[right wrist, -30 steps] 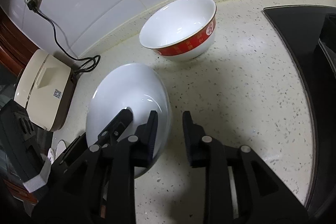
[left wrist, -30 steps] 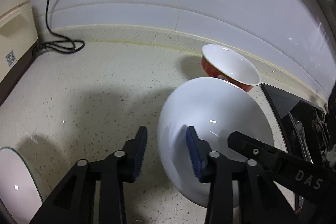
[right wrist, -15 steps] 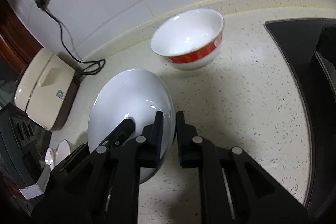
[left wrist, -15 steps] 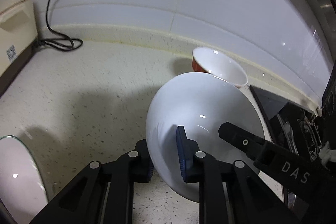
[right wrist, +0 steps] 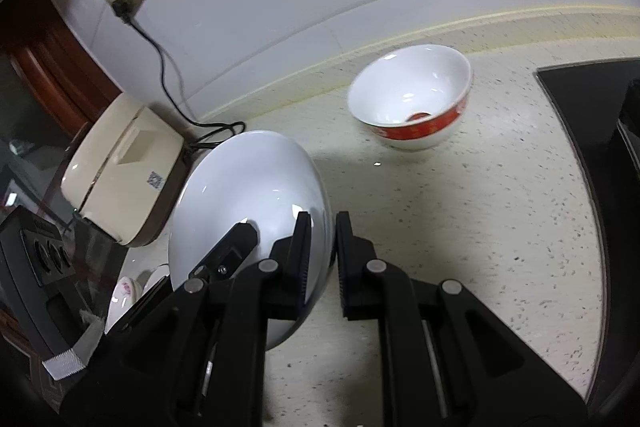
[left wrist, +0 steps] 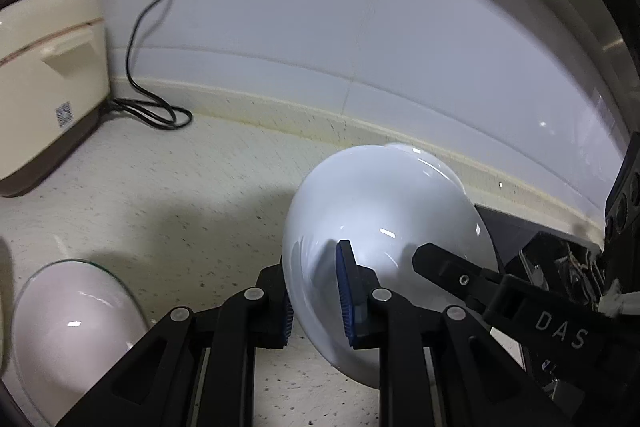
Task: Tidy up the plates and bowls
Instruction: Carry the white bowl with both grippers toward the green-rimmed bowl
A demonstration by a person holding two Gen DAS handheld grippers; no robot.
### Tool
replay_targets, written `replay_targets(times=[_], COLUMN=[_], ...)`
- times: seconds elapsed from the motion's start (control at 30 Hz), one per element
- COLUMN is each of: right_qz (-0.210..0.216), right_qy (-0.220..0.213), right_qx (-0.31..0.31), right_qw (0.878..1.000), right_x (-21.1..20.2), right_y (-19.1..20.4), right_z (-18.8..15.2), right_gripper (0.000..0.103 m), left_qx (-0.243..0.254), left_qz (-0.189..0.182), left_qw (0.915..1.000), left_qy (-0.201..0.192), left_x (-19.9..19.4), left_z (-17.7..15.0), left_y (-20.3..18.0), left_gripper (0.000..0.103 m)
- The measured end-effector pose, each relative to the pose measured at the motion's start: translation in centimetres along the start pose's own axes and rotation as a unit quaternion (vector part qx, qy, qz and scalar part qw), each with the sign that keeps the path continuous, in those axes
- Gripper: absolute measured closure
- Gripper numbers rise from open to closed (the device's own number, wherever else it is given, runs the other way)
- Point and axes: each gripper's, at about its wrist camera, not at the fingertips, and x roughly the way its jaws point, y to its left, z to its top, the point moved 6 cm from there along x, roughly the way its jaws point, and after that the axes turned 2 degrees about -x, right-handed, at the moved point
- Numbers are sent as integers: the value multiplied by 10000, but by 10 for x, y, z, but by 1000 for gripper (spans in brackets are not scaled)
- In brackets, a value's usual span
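Left gripper (left wrist: pixel 316 291) pinches the rim of the large glossy white ceramic bowl (left wrist: pixel 384 223), blue-padded fingers (left wrist: pixel 345 291) closed either side of its wall. Right gripper (right wrist: pixel 323 259) is clamped on the opposite rim of the same bowl (right wrist: pixel 248 195), jaws nearly together. Bowl is held tilted above the speckled cream stone countertop (right wrist: pixel 460 219). Smaller white bowl with red patterned band (right wrist: pixel 416 99) sits upright near the back wall, well apart. Cream rice cooker (left wrist: pixel 44 75) sits at the left.
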Motion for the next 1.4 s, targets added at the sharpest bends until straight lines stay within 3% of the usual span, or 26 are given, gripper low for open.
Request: replay_targets(times=[0.5,1.4], right_qz=[654,1216], right_qy=[2,163], right_qx=[-562,-1112], right_qw=[9963,9862], right_x=[2,14], right_y=[61,116], right_z=[-18,-49], right_gripper=[87,86], left_qx=[-455,-857], left_qz=[366,726], left_qw=[9958,9912], left_qy=[-701,-699], left_x=[-50,-99], left_z=[15,1], left_y=[38,99], left_gripper=[84,82])
